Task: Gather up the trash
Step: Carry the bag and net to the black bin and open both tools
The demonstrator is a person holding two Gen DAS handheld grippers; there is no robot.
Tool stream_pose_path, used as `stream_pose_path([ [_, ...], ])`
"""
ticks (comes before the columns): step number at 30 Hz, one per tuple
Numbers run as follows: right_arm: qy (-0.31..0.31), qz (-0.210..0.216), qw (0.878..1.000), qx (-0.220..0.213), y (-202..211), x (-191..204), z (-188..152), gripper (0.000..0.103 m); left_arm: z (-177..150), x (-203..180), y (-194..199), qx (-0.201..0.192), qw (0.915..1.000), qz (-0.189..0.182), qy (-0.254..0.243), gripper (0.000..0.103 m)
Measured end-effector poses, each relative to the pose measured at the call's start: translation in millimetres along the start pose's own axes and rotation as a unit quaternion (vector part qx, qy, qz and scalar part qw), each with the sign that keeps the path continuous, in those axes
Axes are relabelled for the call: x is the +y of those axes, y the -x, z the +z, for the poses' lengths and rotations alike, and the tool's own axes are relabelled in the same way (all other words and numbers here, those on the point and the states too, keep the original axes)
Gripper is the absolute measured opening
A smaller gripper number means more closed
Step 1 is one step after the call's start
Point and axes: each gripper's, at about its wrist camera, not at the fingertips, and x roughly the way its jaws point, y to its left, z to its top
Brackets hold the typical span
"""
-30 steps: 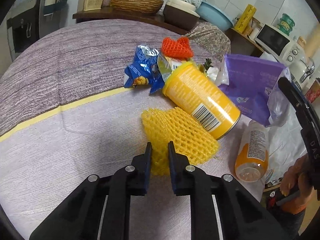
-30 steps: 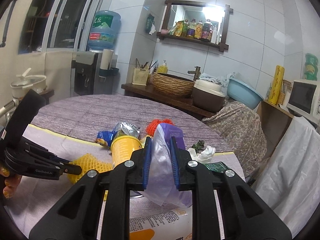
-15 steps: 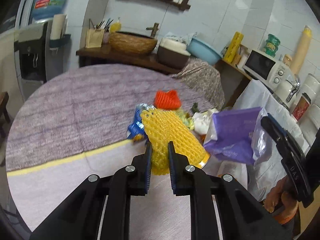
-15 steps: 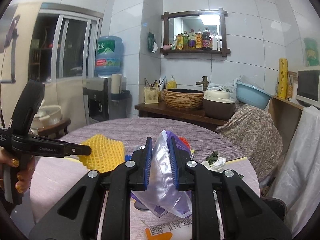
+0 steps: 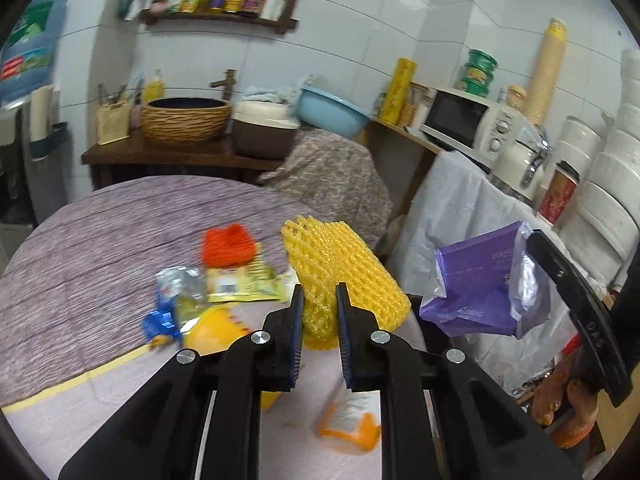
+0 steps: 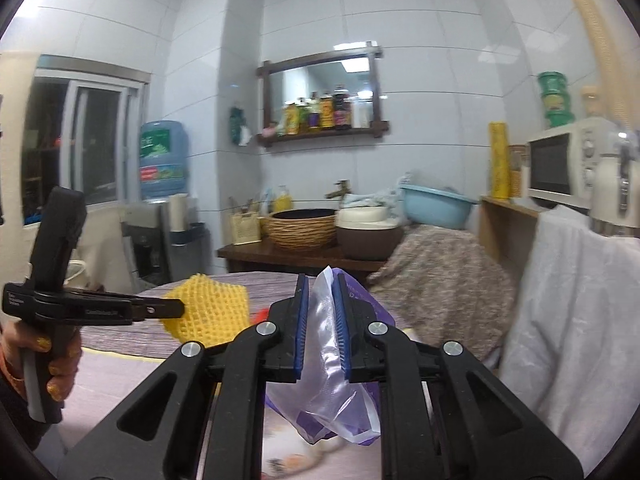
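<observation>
Since the earlier frames, both grippers have risen off the table: the yellow foam net point(image 5: 344, 276), which lay flat beside the orange can, now hangs in the air, and the purple bag point(image 5: 480, 284) has come up with it. The left gripper point(image 5: 318, 308) is clamped on the lower edge of the net, so the net stands free above the jaws and clear of the remaining litter. The right gripper point(image 6: 320, 312) pinches a fold of the bag's clear plastic rim between its blue pads; its jaws have just been closing further on that film, probably to stop the thin plastic slipping as it lifts. In the right wrist view the net sits just to the left of the bag, level with it and apart from it (the bag's mouth cannot be made out from either camera). Holding the bag by its rim lets its body hang below the jaws, which should let it serve as the receptacle; carrying the net at the same height suggests the next step is to feed it into the bag. Still on the table point(image 5: 100, 232) are an orange net point(image 5: 228, 244), a green wrapper point(image 5: 240, 284), a blue snack packet point(image 5: 168, 312) and the orange can point(image 5: 212, 330), all blurred by camera motion.
</observation>
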Motion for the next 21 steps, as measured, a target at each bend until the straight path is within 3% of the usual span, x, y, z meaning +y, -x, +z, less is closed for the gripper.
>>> stream_pose_path([
  [6,-0.047,-0.101,0.993,0.049,-12.9,-89.5,-35.1,0.014,4.7,-65.2,-52.3,0.044,0.9971,-0.038,-0.050,0.016],
  [9,-0.090,-0.130,0.983,0.097,-33.1,-140.1,-73.5,0.014,-1.8,-95.2,-79.5,0.066,0.9942,-0.047,-0.070,0.016],
  [12,-0.158,-0.151,0.965,0.146,-51.9,-187.2,-124.9,0.014,-12.4,-119.7,-105.1,0.091,0.9912,-0.052,-0.081,0.016],
  [16,-0.193,-0.173,0.948,0.186,-64.4,-213.4,-180.9,0.014,-27.3,-149.2,-135.1,0.119,0.9871,-0.056,-0.091,0.016],
  [21,-0.217,-0.188,0.933,0.218,-80.9,-231.0,-223.7,0.014,-41.2,-183.7,-168.1,0.144,0.9828,-0.043,-0.106,0.016],
])
